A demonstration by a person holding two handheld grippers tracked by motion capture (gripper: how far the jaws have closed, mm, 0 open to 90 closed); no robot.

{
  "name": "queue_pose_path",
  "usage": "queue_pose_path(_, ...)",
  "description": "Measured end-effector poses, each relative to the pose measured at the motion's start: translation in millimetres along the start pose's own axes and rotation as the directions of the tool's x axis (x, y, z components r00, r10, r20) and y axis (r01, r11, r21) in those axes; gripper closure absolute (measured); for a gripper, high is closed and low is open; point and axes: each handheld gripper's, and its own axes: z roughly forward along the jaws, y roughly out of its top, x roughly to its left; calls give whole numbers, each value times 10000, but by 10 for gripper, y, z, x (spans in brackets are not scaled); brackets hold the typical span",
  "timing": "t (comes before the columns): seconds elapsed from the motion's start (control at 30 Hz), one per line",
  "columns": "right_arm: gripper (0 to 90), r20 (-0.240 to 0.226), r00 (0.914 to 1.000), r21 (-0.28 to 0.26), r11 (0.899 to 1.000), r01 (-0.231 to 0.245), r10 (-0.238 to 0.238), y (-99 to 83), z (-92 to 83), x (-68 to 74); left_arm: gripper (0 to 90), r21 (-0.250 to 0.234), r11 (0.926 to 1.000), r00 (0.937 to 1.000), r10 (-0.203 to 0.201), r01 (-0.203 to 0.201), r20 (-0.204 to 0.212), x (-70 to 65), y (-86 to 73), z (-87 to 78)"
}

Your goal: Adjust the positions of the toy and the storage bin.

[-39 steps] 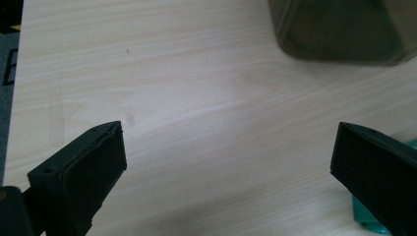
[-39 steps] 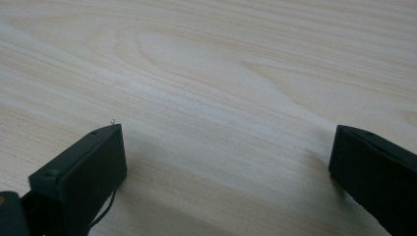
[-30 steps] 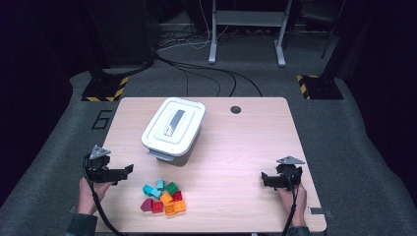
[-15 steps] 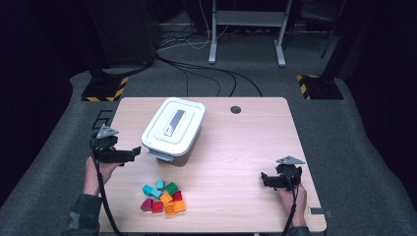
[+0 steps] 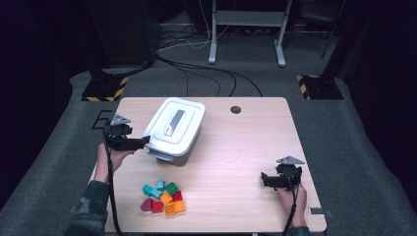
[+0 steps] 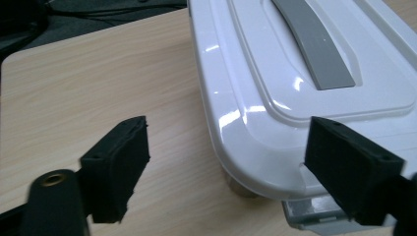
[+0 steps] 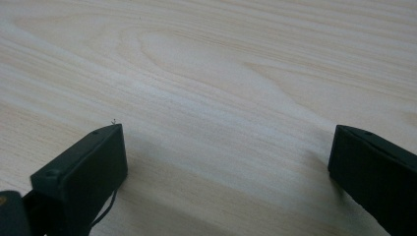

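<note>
left tool (image 5: 143, 143) astride box (image 5: 175, 129) corner

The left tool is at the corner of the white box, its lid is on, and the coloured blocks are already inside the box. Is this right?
Not quite. The blocks are not inside: the high view shows them in a heap on the table, nearer the person than the box. The rest holds: the left tool is at the box's corner, and the lid is on.

box (image 5: 174, 129): 1 | grippers: 2 | blocks (image 5: 162, 197): roughly 9, small
</note>
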Motion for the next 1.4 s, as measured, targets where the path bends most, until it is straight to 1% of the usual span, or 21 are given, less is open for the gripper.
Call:
queue_pose_path(0.03, 3, -1, 10000, 0, 10000, 5, -5, 0, 0, 0, 275, 38, 10000, 10000, 2, -2, -1, 2, 5, 20)
queue_pose_path(0.07, 3, 0, 10000, -2, 10000, 5, -5, 0, 0, 0, 287, 38, 10000, 10000, 2, -2, -1, 2, 5, 20)
queue_pose_path(0.1, 4, -2, 10000, -2, 10000, 5, -5, 0, 0, 0, 311, 48, 10000, 9999, -58, 58, 109, 10, 12, 56)
queue_pose_path(0.17, 4, 0, 10000, 0, 10000, 3, -3, 0, 0, 0, 371, 125, 9998, 9998, -181, 181, -16, 20, 23, 88)
queue_pose_path(0.27, 3, -3, 10000, 3, 10000, 6, -6, 0, 0, 0, 450, 146, 9995, 9992, -301, 297, 255, 36, 20, 123)
queue_pose_path(0.3, 4, -1, 10000, 3, 10000, 1, -1, 0, 0, 0, 471, 89, 9990, 9980, -442, 439, 446, 38, 17, 128)
queue_pose_path(0.33, 4, -1, 10000, 0, 10000, 6, -6, 0, 0, 0, 501, 14, 9990, 9978, -453, 453, 488, 35, 14, 134)
queue_pose_path(0.37, 4, -1, 10000, 0, 10000, 8, -8, 0, 0, 0, 518, 2, 9988, 9970, -486, 487, 597, 32, 13, 135)
queue_pose_path(0.43, 4, 2, 10000, -7, 10000, 4, -4, 0, 0, 0, 559, 10, 9983, 9960, -574, 575, 681, 18, 11, 132)
queue_pose_path(0.5, 4, 3, 10000, -4, 10000, 3, -3, -1, 0, 0, 588, 51, 9975, 9964, -707, 705, 471, 13, 10, 117)
queue_pose_path(0.53, 4, 1, 10000, -5, 10000, 3, -3, -1, 0, 0, 618, 51, 9975, 9964, -707, 705, 471, 13, 10, 117)
queue_pose_path(0.57, 4, 0, 10000, 1, 10000, -4, 4, -1, 0, 0, 630, -26, 9963, 9955, -853, 854, 408, 13, 2, 113)
queue_pose_path(0.63, 4, -2, 10000, 1, 10000, 5, -5, 0, 0, 0, 640, -14, 9951, 9942, -988, 990, 431, 17, -7, 107)
queue_pose_path(0.7, 4, -1, 10000, 3, 10000, 3, -3, 0, 0, 0, 641, -34, 9950, 9942, -993, 995, 418, 8, -14, 102)
queue_pose_path(0.77, 4, 0, 10000, -4, 10000, 4, -4, 0, 0, 0, 640, -40, 9952, 9944, -973, 976, 400, -13, -17, 97)
queue_pose_path(0.9, 4, -1, 10000, 0, 10000, 2, -2, 0, 0, 0, 637, -40, 9967, 9961, -805, 807, 357, -75, -22, 88)
queue_pose_path(1.0, 4, 2, 10000, -2, 10000, 7, -7, -1, 0, 0, 632, -12, 9972, 9964, -742, 743, 414, -105, -27, 81)
queue_pose_path(1.1, 4, 2, 10000, -2, 10000, 3, -3, -1, 0, 0, 626, -9, 9991, 9984, -426, 427, 378, -183, -34, 70)
queue_pose_path(1.2, 4, 1, 10000, 3, 10000, 1, -1, 0, -1, 0, 620, 55, 9996, 9991, -278, 276, 326, -247, -33, 61)
queue_pose_path(1.33, 4, 3, 10000, 3, 10000, 0, 0, 0, 0, 0, 608, 130, 9999, 9984, -105, 98, 561, -335, -30, 62)
queue_pose_path(1.4, 3, 2, 10000, 5, 10000, -4, 4, -1, -1, 0, 602, 120, 9999, 9984, -15, 8, 562, -376, -31, 60)
